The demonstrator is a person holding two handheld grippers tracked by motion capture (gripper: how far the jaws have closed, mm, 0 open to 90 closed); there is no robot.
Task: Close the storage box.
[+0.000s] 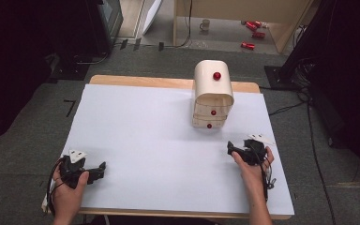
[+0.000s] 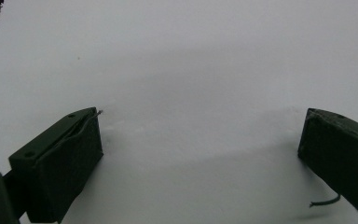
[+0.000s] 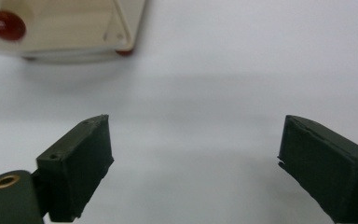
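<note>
Approaching drawer unit (image 1: 213, 95) with my right claw (image 1: 236, 151), jaws wide, empty | left claw (image 1: 98, 169) wide too (idle on bench (image 1: 140, 140)) | centre on lowest red knob (image 1: 209, 125) before closing.

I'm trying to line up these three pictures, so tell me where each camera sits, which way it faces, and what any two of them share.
High view: above the person's side, facing forward and down on the white table; both hands, the left tool and right tool show.
Left gripper view: on the left tool, looking along its open jaws at bare white tabletop.
Right gripper view: on the right tool, open jaws facing the cream drawer unit.
Shared: the high and right gripper views both show the drawer unit and its red knobs.
</note>
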